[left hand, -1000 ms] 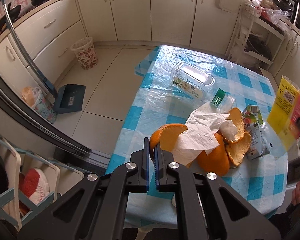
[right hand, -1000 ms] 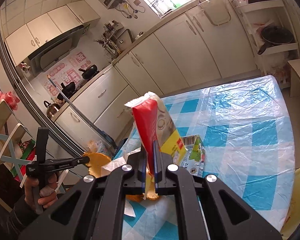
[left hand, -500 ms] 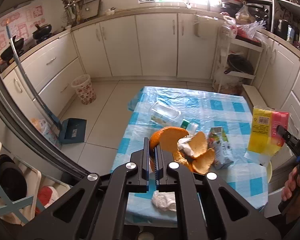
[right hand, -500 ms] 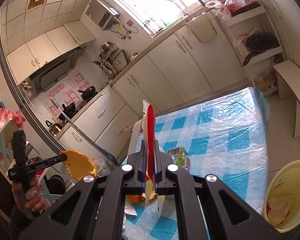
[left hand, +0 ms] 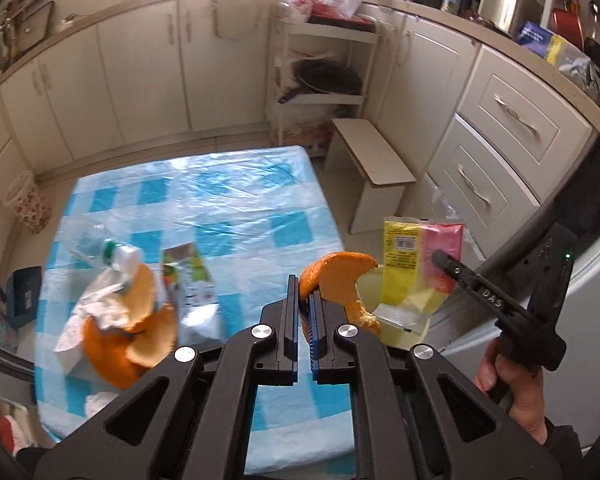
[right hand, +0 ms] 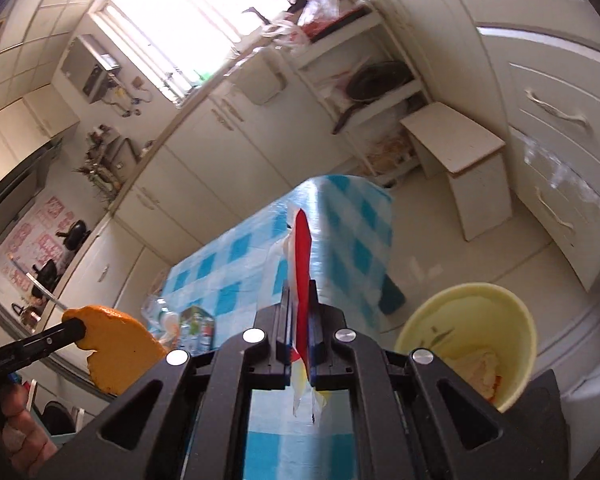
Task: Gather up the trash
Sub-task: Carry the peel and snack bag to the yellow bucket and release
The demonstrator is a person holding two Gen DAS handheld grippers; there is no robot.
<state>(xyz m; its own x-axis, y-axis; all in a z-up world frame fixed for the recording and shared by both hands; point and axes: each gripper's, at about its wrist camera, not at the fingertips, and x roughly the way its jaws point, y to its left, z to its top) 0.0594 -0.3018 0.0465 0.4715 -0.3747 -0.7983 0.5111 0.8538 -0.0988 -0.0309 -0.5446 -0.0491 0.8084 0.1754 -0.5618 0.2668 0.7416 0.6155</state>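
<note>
The rectangular table (left hand: 228,216) under its blue-and-white checked plastic cloth fills the middle of the kitchen floor, and most of the remaining rubbish sits near its left edge in the left wrist view: a heap of orange peels with crumpled white tissue (left hand: 120,320), a small printed drink carton (left hand: 188,280) just beside it, and a clear plastic bottle with a green cap (left hand: 104,250) behind. Off the table's right edge, low on the floor, stands the pale yellow round plastic bin (right hand: 472,340), already holding some scraps. The right gripper (right hand: 300,320) is clamped on a flat red-and-yellow plastic wrapper (right hand: 301,264), which stands edge-on along the fingers with its long axis pointing away from the camera. The left gripper (left hand: 304,308) is closed on a curved piece of orange peel (left hand: 336,280), held above the table's right edge. The bin lies to the right of and below both loads; the right hand looks the nearer, so the wrapper probably drops first, with the peel needing to travel further rightward over the rim.
</note>
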